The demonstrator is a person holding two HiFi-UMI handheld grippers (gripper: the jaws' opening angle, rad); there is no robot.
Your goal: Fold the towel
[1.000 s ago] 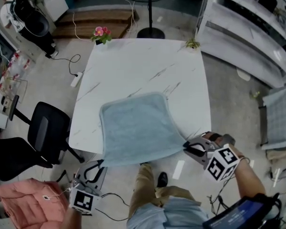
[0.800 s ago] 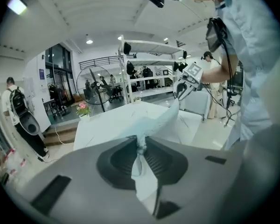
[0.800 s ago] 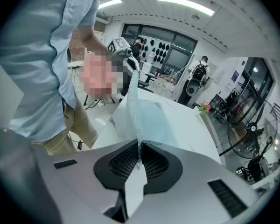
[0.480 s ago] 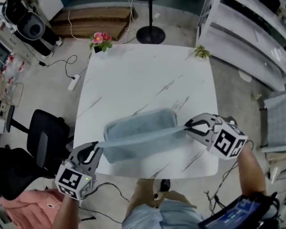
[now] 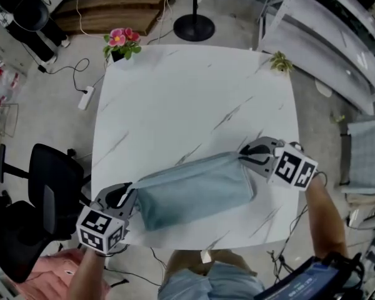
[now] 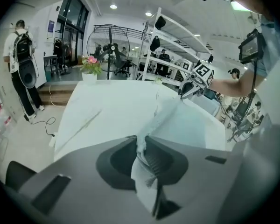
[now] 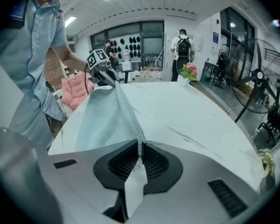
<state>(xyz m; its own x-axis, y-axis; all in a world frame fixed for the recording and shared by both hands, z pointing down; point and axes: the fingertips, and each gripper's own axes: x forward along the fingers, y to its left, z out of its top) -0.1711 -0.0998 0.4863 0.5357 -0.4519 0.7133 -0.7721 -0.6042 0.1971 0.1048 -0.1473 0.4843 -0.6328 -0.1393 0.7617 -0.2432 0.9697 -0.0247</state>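
Head view: you've got the towel [image 5: 194, 189] on the near half of the desk [image 5: 175, 99]. It's a slanted band from near-left to mid-right, w/ its far edge drawn in a line btw your two claws. Left claw [image 5: 126, 194] is over the desk's near-left corner, pinching the towel's left end. Right claw [image 5: 245, 156] is over the right side, pinching the other end. Far half of the desk shows white marble w/ grey veins. Pink flowers [image 5: 120, 41] stand at the far-left corner & a small green plant [image 5: 279, 61] at the far-right. A black chair [image 5: 47, 186] stands on the floor left of the desk. Left gripper view: left claw [image 6: 142, 148] has jaws narrow, pads pressing on bunched towel cloth, w/ a tail of cloth hanging back past the pads. From there the towel [image 6: 170, 118] runs as a ridge across the desk [image 6: 107, 106] to the right claw [image 6: 189, 88]. In the bkgd are the flowers [image 6: 90, 65], a big fan [image 6: 109, 45] & a person w/ a backpack [image 6: 21, 64] at left. Right gripper view: right claw [image 7: 139, 154] is likewise narrow, closed on a thin fold of towel, a strip of cloth trailing behind the pads. The towel [image 7: 105, 120] fans out from the pads & runs to the left claw [image 7: 102, 73], which your other hand holds at the desk's [image 7: 186, 115] far end in this view. The flowers [image 7: 189, 71] sit at right.
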